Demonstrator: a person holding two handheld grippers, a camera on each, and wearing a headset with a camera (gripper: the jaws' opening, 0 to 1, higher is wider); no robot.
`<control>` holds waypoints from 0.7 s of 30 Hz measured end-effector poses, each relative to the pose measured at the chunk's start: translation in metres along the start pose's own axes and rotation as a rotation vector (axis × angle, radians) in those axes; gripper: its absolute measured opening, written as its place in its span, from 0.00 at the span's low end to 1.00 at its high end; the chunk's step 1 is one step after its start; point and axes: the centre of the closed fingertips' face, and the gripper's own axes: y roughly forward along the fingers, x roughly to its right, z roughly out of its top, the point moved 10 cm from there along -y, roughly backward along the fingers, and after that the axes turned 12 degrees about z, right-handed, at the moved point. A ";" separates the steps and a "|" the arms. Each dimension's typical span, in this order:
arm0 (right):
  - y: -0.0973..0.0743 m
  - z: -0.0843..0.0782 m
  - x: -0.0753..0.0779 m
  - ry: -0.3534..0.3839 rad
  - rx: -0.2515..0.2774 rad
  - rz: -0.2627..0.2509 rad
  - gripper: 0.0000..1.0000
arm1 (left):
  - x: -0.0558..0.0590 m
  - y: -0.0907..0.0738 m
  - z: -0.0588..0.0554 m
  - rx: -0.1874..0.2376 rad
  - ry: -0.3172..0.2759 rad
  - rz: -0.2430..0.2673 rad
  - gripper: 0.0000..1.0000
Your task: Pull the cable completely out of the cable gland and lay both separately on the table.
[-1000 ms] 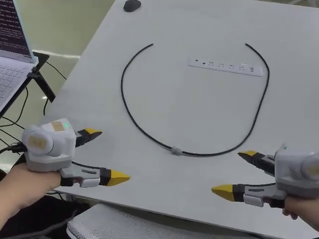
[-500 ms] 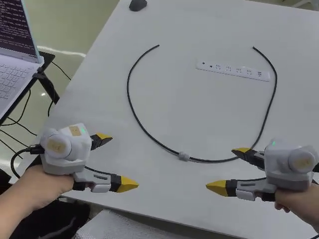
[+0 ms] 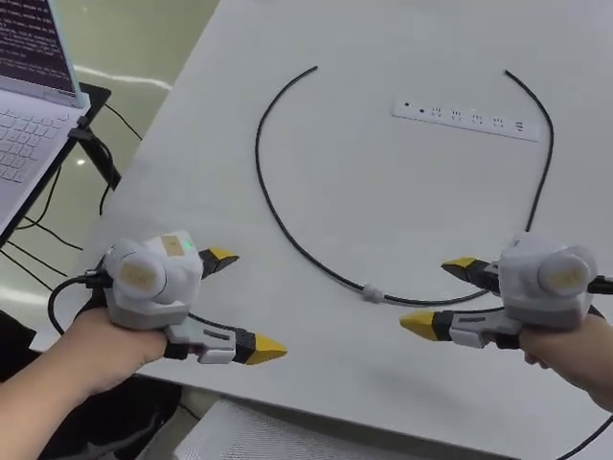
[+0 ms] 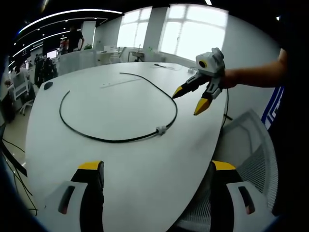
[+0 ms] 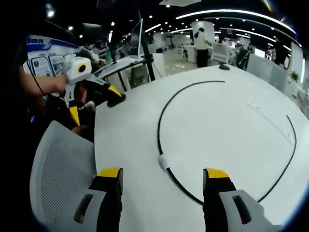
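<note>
A long black cable (image 3: 278,213) lies in a wide U on the white table (image 3: 383,182), threaded through a small grey cable gland (image 3: 373,293) at the bottom of the curve. The cable (image 4: 96,137) and gland (image 4: 161,130) also show in the left gripper view, and the cable (image 5: 161,121) and gland (image 5: 164,161) in the right gripper view. My left gripper (image 3: 244,302) hovers open at the table's near left edge, well left of the gland. My right gripper (image 3: 439,294) is open just right of the gland, empty.
A white power strip (image 3: 464,120) lies at the back right inside the cable's curve. An open laptop (image 3: 29,86) stands on a stand off the table's left side. A mesh chair back (image 3: 239,436) sits below the near edge.
Both grippers have drifted inward and a little up toward the gland, the right one closest. Cable and gland stay put; the camera shifted.
</note>
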 end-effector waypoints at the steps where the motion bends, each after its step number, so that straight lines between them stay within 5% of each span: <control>1: 0.004 0.002 0.001 -0.009 -0.016 0.002 0.65 | 0.000 0.001 -0.002 -0.004 0.002 -0.008 0.90; 21: 0.058 -0.009 0.022 -0.094 -0.233 0.039 0.40 | -0.005 0.001 -0.012 -0.005 0.022 -0.041 0.89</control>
